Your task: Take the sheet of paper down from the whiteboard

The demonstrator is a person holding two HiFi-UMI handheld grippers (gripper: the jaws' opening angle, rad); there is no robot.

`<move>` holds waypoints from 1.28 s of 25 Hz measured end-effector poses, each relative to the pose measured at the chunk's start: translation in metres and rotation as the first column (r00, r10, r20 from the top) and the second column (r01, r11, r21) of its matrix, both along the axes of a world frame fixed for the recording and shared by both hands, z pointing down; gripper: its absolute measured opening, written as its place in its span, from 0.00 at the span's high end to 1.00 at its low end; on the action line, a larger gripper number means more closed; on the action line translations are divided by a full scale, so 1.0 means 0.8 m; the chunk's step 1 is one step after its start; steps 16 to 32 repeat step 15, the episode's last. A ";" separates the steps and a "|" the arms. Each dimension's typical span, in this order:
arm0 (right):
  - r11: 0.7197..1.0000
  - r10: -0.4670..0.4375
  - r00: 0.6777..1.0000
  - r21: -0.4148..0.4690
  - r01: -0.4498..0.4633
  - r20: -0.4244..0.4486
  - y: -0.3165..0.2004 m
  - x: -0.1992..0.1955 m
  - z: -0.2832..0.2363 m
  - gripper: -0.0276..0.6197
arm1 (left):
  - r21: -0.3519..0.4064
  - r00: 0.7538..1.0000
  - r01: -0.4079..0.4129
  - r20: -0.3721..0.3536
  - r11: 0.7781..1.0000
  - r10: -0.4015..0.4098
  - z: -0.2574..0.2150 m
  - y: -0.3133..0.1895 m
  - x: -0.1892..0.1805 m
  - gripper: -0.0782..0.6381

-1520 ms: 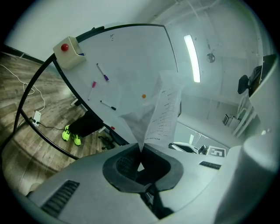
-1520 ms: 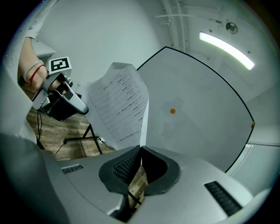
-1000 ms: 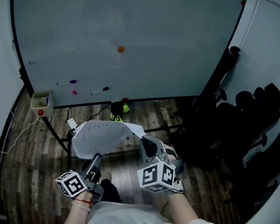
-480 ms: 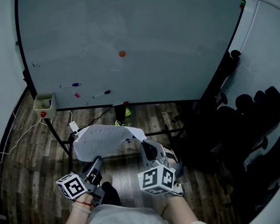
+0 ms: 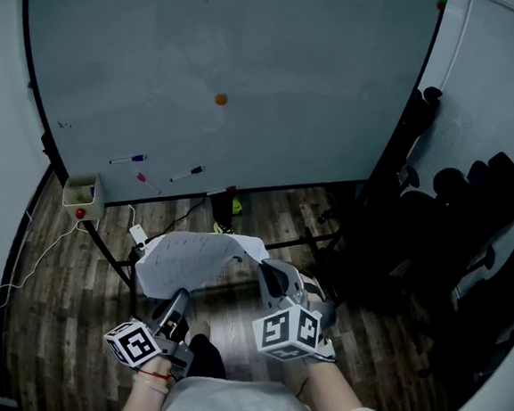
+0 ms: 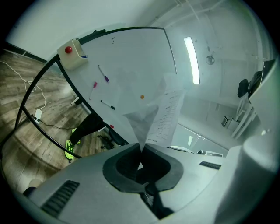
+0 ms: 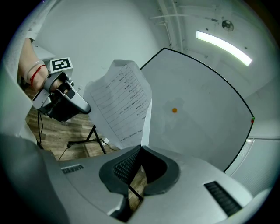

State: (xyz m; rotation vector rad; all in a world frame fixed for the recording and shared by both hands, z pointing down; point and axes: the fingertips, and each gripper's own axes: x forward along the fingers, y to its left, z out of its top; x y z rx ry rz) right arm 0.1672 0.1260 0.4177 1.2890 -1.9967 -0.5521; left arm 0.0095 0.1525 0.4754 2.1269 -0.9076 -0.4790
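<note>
Backdrop: whiteboard fills the upper frame, bare apart from an orange magnet near its centre and a couple of markers at its lower left. The sheet of paper is off the board and well below it, over the wooden floor at lower centre of the head view.

Left tool is clenched on one corner; its own view shows the corner wedged between the pads. Right tool is clenched on the opposite side, with the sheet's edge running straight into its closed jaws.

Two-point pinch makes sense. A thin sheet flops or folds if held from one corner, and gripped at both sides it spans between the tools, slightly bowed, print facing up.

The magnet is probably what pinned it. It sits on the board clear of the sheet, so nothing anchors the paper now. I'd say removal is essentially done.

Risk: pulling the tools apart could tear it at the pinch points.
</note>
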 end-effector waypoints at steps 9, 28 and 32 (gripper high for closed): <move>1.000 -0.001 1.000 -0.020 0.001 0.018 0.001 -0.005 0.009 0.93 | -0.009 1.000 -0.008 -0.001 1.000 0.008 0.003 0.000 -0.003 0.87; 1.000 0.000 1.000 -0.019 0.000 0.023 -0.001 -0.014 0.005 0.93 | -0.006 1.000 -0.009 -0.005 1.000 0.009 0.001 -0.001 -0.012 0.87; 1.000 0.000 1.000 -0.019 0.000 0.023 -0.001 -0.014 0.005 0.93 | -0.006 1.000 -0.009 -0.005 1.000 0.009 0.001 -0.001 -0.012 0.87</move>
